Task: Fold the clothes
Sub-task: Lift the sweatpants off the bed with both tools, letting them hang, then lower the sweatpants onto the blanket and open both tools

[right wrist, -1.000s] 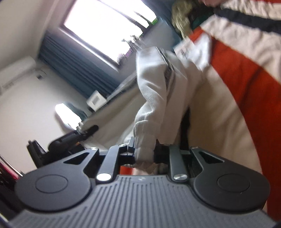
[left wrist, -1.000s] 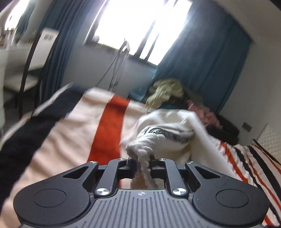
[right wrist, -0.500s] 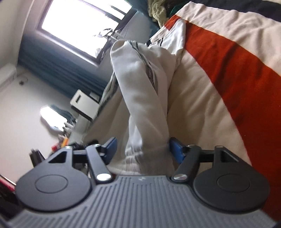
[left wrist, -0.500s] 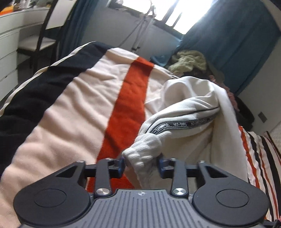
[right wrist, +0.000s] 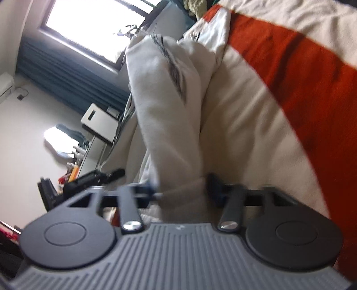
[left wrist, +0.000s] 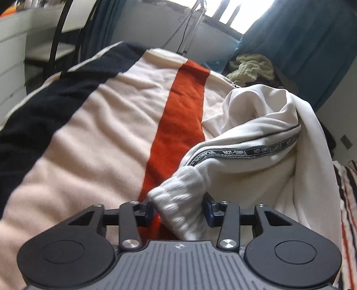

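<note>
A bedroom fills both views: a bright window (left wrist: 234, 15) at the top of the left wrist frame with blue curtains (left wrist: 312, 44) at the upper right, and a bed covered by a striped blanket (left wrist: 93, 138) in black, cream and orange that takes most of the left and centre. At the top, right of centre, a heap of other clothes (left wrist: 252, 67) lies at the far end of the bed.

The white garment (left wrist: 256, 145), with a dark printed band along one seam, lies bunched on the blanket in the right half of this frame. It is not flat yet; it rises in a loose hump.

The left gripper (left wrist: 178, 210), at the bottom centre, has its fingers spread around the ribbed cuff (left wrist: 178, 200). One second ago they were pinched tight on this cuff; half a second ago they had begun to part, and now the gap is wider, so the cuff only rests between them. The right gripper (right wrist: 181, 191), at the lower centre of the right wrist frame, shows the same change: its fingers stand apart on each side of the garment's lower edge, though motion blur makes contact hard to judge.

It seems both ends were laid down and let go. Probably the next work is to take new holds and flatten the cloth before folding.
</note>
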Demonstrator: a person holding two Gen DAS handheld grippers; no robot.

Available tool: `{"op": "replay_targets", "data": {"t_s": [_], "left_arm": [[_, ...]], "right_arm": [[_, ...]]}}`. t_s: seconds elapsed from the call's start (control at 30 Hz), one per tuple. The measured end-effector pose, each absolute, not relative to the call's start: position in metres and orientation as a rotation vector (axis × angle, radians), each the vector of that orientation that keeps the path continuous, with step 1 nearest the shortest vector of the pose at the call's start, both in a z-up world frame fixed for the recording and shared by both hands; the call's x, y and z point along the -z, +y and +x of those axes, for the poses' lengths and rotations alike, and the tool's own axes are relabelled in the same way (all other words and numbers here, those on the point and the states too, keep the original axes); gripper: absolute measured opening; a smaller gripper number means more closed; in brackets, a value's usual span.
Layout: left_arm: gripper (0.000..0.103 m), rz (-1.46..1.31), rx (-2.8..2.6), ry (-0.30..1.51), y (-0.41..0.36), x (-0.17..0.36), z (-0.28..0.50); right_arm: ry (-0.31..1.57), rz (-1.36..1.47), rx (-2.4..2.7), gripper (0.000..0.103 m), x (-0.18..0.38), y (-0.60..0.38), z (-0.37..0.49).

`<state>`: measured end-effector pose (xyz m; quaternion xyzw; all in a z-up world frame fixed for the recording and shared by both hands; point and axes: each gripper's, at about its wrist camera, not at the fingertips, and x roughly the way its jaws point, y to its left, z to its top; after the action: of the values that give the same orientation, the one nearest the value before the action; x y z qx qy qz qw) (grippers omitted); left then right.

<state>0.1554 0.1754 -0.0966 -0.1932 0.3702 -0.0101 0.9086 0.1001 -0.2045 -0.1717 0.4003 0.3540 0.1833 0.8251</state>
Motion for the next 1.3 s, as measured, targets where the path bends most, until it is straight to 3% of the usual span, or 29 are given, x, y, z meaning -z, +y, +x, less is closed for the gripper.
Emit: {"op": "replay_targets", "data": {"t_s": [0.13, 0.33, 0.63, 0.87, 1.0, 1.03, 1.1, 1.13, 1.17, 1.2, 1.3], "left_arm": [[0.014, -0.481, -0.012, 0.716, 0.185, 0.085, 0.160], [0.012, -0.501, -0.070, 0.538, 0.217, 0.023, 0.176], [0.012, -0.313, -0.277, 0.506, 0.336, -0.075, 0.277], [0.012, -0.231, -0.445, 0.720, 0.429, -0.024, 0.378], [0.014, -0.276, -0.436, 0.798, 0.446, 0.012, 0.401], [0.015, -0.290, -0.432, 0.814, 0.450, 0.019, 0.406], [0.019, -0.254, -0.435, 0.827, 0.449, 0.020, 0.404], [0.028, -0.231, -0.438, 0.833, 0.448, 0.019, 0.402], [0.030, -0.207, -0.440, 0.838, 0.447, 0.018, 0.399], [0.040, -0.196, -0.448, 0.840, 0.447, 0.015, 0.393], [0.074, -0.198, -0.448, 0.817, 0.435, -0.003, 0.362]], "right_arm": [[0.705, 0.899, -0.426, 0.026, 0.167, -0.193, 0.093], [0.644, 0.982, -0.495, 0.020, 0.153, -0.120, 0.076], [0.657, 1.093, -0.724, 0.020, 0.121, 0.053, 0.160], [0.854, 1.123, -0.785, 0.022, 0.153, 0.150, 0.249], [0.958, 1.101, -0.796, 0.028, 0.168, 0.167, 0.270], [0.980, 1.106, -0.800, 0.030, 0.169, 0.168, 0.271], [1.018, 1.083, -0.797, 0.044, 0.166, 0.171, 0.271], [1.033, 1.060, -0.794, 0.050, 0.162, 0.171, 0.267], [1.045, 1.038, -0.792, 0.066, 0.158, 0.171, 0.263], [1.054, 1.018, -0.789, 0.080, 0.153, 0.172, 0.257], [1.055, 0.946, -0.792, 0.084, 0.138, 0.166, 0.240]]}}
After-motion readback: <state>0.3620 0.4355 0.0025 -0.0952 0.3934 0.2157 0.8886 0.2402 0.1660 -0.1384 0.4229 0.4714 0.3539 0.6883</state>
